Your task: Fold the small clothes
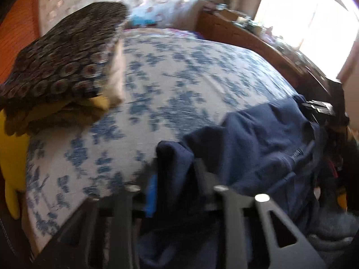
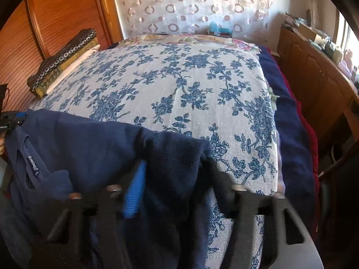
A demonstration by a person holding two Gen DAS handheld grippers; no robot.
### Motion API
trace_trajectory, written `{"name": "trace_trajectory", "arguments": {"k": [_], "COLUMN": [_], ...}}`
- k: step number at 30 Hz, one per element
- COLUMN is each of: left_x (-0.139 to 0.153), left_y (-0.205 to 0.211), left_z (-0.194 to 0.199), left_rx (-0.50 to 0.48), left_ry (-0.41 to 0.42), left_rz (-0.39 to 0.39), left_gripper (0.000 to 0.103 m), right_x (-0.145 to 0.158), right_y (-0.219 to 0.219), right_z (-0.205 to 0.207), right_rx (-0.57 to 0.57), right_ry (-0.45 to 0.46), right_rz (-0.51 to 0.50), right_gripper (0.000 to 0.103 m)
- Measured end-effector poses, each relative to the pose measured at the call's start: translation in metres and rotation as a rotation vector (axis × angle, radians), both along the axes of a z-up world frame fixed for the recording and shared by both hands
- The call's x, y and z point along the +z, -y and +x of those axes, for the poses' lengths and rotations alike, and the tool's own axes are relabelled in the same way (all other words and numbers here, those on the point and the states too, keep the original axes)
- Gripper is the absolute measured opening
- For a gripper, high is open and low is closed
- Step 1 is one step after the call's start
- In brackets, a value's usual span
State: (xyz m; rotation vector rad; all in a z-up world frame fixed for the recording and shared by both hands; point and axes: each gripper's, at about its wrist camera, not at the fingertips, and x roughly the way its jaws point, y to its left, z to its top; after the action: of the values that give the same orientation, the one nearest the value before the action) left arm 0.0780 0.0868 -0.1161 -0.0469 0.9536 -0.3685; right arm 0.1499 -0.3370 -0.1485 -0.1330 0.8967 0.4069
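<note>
Two grippers — left gripper (image 1: 174,168) and right gripper (image 2: 172,170) — each clamped on the navy garment (image 2: 94,139), near edge of the floral bedspread (image 2: 179,85).

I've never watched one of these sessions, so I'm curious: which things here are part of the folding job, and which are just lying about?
Part of the job:
- navy top, pinched at two spots
- left hand-held gripper
- right hand-held gripper
- bed, the folding surface

Lying about:
- folded pile at the bed's far left corner
- cabinet with clutter on top
</note>
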Motion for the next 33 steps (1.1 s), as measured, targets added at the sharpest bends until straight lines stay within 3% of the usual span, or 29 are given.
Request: {"name": "trace_trajectory", "arguments": {"k": [2,6,11,16,25,33], "left_x": [0.003,0.032,0.099,0.160,0.221,0.269], "left_y": [0.002,-0.001,-0.007,-0.014,-0.012,-0.025], "left_z": [-0.004,-0.031,-0.085,-0.128,-0.153,-0.161], "left_rx": [0.008,0.018,0.043,0.053,0.040,0.042], "left_ry": [0.022,0.122,0.298,0.447,0.610,0.727], "left_rz": [0.008,-0.077,-0.115,-0.138,-0.140,-0.165], "left_gripper": [0.010,0.008,0.008,0.008,0.008,0.008], "right_x": [0.000,0.010,0.070,0.139,0.216,0.276], "right_y": [0.001,0.000,0.004,0.005,0.005,0.008], "right_z": [-0.002,-0.020,-0.068,-0.116,-0.171,-0.198], "right_rx": [0.036,0.047,0.034,0.045,0.082,0.115], "right_ry": [-0.039,-0.024,0.117,0.263,0.423,0.537], "right_rz": [0.081,0.142,0.227,0.217,0.187,0.235], "right_gripper": [0.010,0.008,0.008,0.008,0.008,0.008]}}
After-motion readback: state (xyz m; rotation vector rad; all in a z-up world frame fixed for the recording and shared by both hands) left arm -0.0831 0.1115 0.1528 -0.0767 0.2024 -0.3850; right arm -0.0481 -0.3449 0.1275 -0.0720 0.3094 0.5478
